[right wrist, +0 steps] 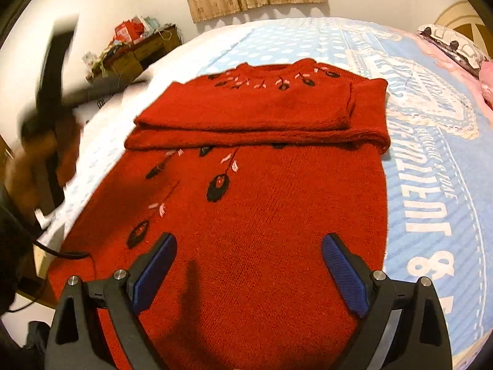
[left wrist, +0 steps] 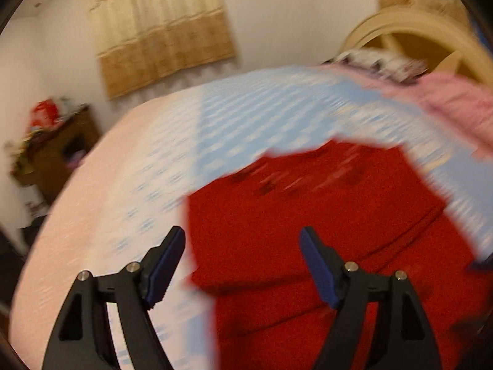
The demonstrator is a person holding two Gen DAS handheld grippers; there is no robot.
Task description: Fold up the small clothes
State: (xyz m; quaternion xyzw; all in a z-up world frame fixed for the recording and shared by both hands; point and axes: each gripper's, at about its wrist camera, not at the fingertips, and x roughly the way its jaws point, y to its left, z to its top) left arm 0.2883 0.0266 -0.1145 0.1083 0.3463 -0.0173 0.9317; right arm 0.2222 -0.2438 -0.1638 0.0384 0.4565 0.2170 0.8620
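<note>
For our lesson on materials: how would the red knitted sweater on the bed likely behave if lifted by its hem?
The red knitted sweater would probably flop and drape: its sleeves already lie folded flat across the chest. The thick knit suggests some weight, and a rough surface unlikely to slip.

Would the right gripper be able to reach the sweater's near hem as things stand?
Probably yes: the right gripper hangs open right above the red sweater spread on the bed, nothing lying between them.
</note>
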